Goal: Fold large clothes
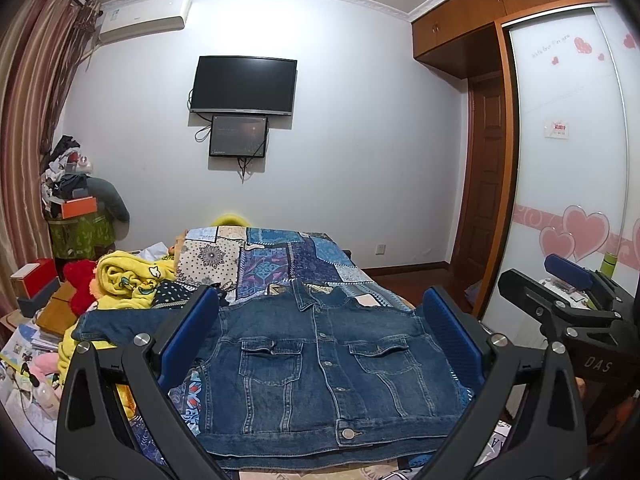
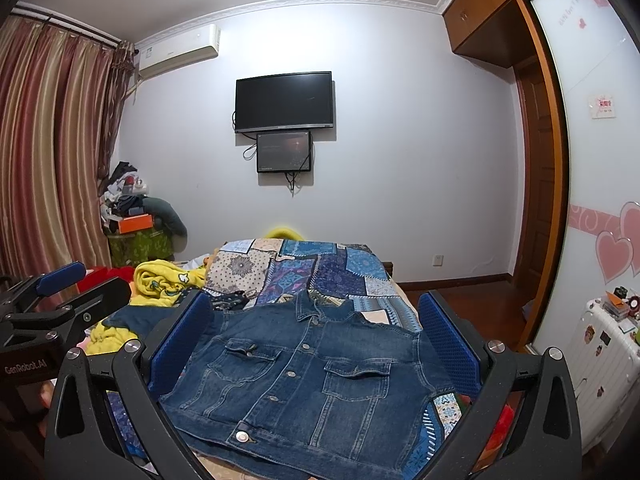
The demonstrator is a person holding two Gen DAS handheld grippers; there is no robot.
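A blue denim jacket (image 1: 316, 368) lies front up and buttoned on the patchwork bedspread (image 1: 280, 264), collar toward the far wall. One sleeve (image 1: 120, 326) stretches out to the left. It also shows in the right wrist view (image 2: 312, 384). My left gripper (image 1: 320, 340) is open and empty, held above the jacket's near half. My right gripper (image 2: 316, 344) is open and empty, also above the jacket. The right gripper shows at the right edge of the left wrist view (image 1: 568, 300); the left gripper shows at the left edge of the right wrist view (image 2: 52, 304).
A yellow blanket (image 1: 128, 280) and red fabric (image 1: 82, 280) lie heaped at the bed's left side. Boxes and books (image 1: 36, 292) clutter the left. A white suitcase (image 2: 600, 360) stands to the right by the wardrobe door (image 1: 568, 140).
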